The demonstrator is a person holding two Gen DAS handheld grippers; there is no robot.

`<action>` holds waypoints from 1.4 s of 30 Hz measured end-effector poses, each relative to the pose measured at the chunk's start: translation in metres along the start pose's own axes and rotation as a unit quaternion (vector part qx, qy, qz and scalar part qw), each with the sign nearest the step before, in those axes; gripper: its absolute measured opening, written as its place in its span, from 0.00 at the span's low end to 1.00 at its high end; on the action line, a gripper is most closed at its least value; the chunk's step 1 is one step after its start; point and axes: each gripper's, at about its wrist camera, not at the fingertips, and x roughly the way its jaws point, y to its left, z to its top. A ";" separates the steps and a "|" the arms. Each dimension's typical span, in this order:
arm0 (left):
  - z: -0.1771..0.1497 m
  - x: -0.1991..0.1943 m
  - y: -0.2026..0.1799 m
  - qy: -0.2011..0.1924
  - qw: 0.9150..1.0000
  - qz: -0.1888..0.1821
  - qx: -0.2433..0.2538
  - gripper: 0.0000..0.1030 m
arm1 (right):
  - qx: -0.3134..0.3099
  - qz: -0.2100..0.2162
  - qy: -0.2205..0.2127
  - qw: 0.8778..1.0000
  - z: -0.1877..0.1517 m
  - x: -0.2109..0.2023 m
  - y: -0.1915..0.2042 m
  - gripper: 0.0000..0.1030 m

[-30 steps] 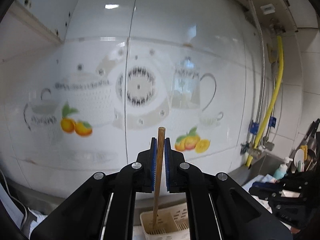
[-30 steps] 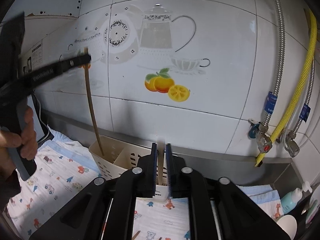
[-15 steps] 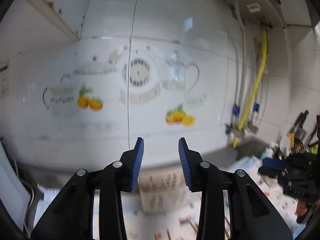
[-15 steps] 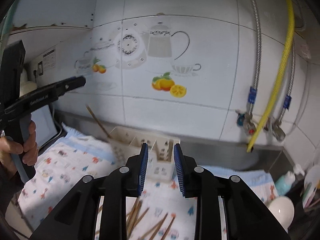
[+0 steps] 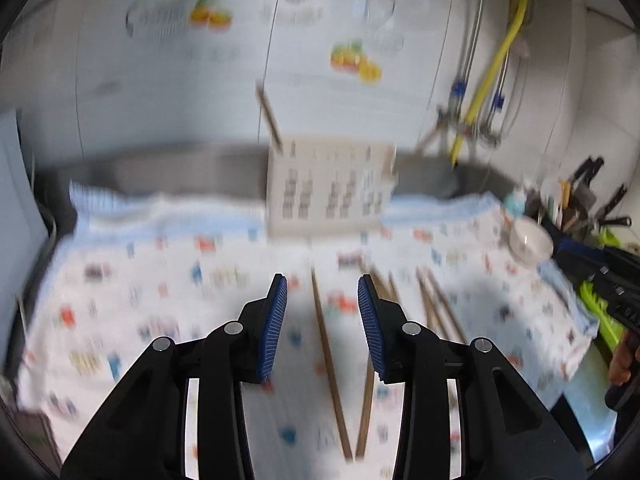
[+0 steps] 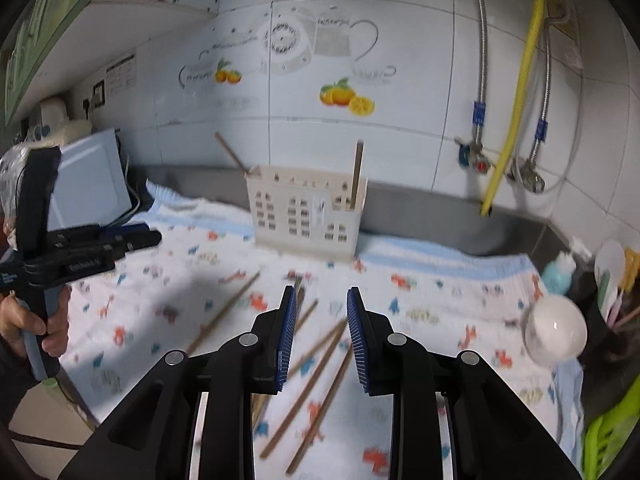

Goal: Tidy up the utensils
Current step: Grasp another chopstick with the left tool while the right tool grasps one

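Note:
A cream slotted utensil holder (image 6: 306, 216) stands against the tiled wall on a patterned cloth (image 6: 432, 300); it also shows in the left wrist view (image 5: 328, 188). Two wooden chopsticks stand in it, one leaning left (image 6: 230, 152), one upright at the right (image 6: 357, 172). Several loose chopsticks (image 6: 320, 356) lie on the cloth below my right gripper (image 6: 320, 304), which is open and empty. My left gripper (image 5: 322, 296) is open and empty above loose chopsticks (image 5: 330, 364). The left wrist view is blurred.
A white bowl (image 6: 554, 330) lies at the cloth's right edge, beside a blue bottle (image 6: 558, 272) and a dark utensil rack (image 6: 612, 300). Pipes and a yellow hose (image 6: 516, 92) run down the wall. A white appliance (image 6: 86, 184) stands at the left.
Both grippers let go of their chopsticks, which now stand in the holder, opened, and pulled back and down toward the loose chopsticks on the cloth.

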 end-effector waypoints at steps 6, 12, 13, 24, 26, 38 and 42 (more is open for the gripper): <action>-0.051 0.019 -0.009 0.058 0.998 -0.005 0.011 0.36 | 0.009 -0.008 0.026 1.000 -0.049 0.001 0.011 0.24; -0.077 0.039 -0.010 0.092 0.996 -0.004 0.000 0.25 | 0.041 -0.015 0.066 0.997 -0.095 0.018 0.011 0.20; -0.081 0.042 -0.010 0.098 0.995 -0.004 -0.001 0.25 | 0.048 -0.017 0.071 0.996 -0.101 0.022 0.010 0.19; -0.098 0.061 -0.018 0.124 0.992 -0.004 0.008 0.25 | 0.096 -0.003 0.116 0.989 -0.141 0.052 0.010 0.17; -0.099 0.062 -0.018 0.125 0.992 -0.001 0.012 0.25 | 0.097 -0.005 0.120 0.988 -0.142 0.055 0.011 0.16; -0.097 0.066 -0.018 0.121 0.991 0.047 0.022 0.06 | 0.091 -0.029 0.118 0.988 -0.142 0.060 0.012 0.09; -0.099 0.068 -0.024 0.119 0.991 0.059 0.035 0.07 | 0.090 -0.033 0.112 0.989 -0.142 0.060 0.014 0.09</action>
